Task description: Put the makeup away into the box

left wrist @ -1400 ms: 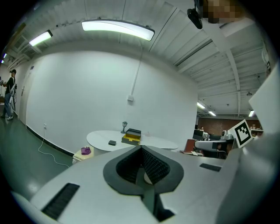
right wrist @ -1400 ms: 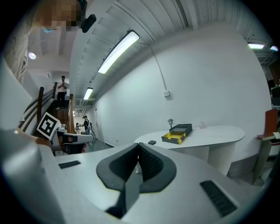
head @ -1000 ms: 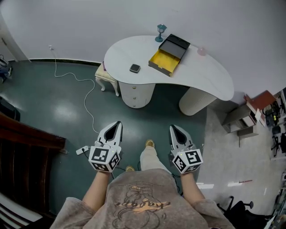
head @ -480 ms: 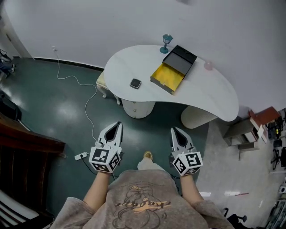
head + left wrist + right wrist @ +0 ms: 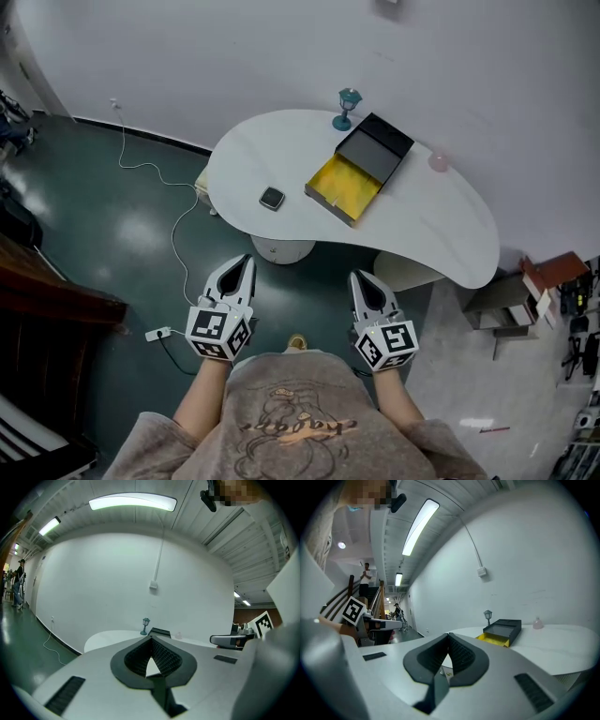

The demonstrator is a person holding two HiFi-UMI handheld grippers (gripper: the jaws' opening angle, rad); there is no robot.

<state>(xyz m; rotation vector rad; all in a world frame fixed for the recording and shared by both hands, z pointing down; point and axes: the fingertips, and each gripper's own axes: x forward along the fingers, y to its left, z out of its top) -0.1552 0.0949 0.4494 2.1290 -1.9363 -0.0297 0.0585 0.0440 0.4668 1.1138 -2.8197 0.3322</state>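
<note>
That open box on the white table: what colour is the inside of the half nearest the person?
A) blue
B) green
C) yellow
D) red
C: the near half of the box is plainly yellow inside in both the head view and the right gripper view, while its far half is dark.

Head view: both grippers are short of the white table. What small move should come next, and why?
Probably a step closer to the white table: the left gripper and right gripper, both shut and empty, hang short of its edge, and the dark compact lies apart from the open box, likely out of reach.
</note>
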